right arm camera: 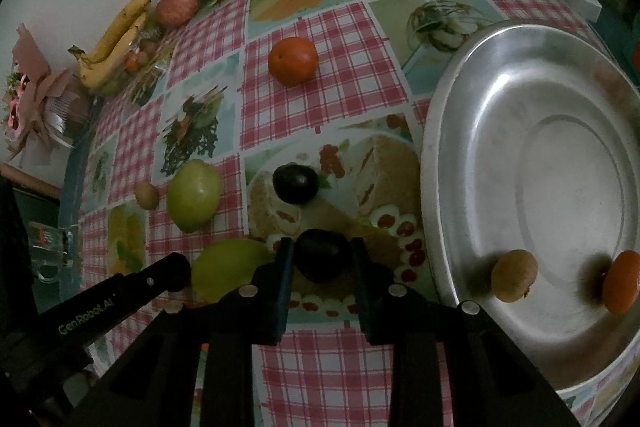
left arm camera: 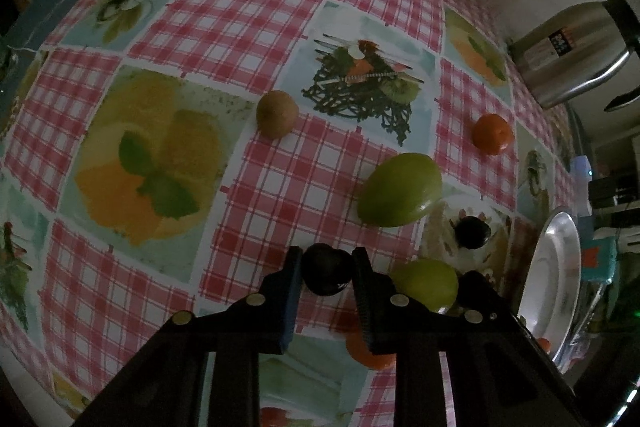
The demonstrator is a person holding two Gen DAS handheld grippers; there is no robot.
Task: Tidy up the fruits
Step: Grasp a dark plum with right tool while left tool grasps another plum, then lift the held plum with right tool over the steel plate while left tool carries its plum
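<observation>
Left wrist view: my left gripper (left arm camera: 326,273) clamps a dark, round, glossy plum (left arm camera: 326,273) above the checked tablecloth (left arm camera: 240,27), near its steel-plate edge.

Right wrist view: my right gripper (right arm camera: 322,261) pinches another dark plum (right arm camera: 322,259), just beside the steel plate (right arm camera: 520,75) holding a kiwi (right arm camera: 514,275) and an orange (right arm camera: 622,281).

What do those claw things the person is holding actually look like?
Both are matte black plastic. The left claw has two flat fingers, one blue-edged, with round silver bolts on its angular frame. The right claw looks the same. Seen from the right wrist view, the left one's side reads "GenRobot.AI" in white.
</observation>
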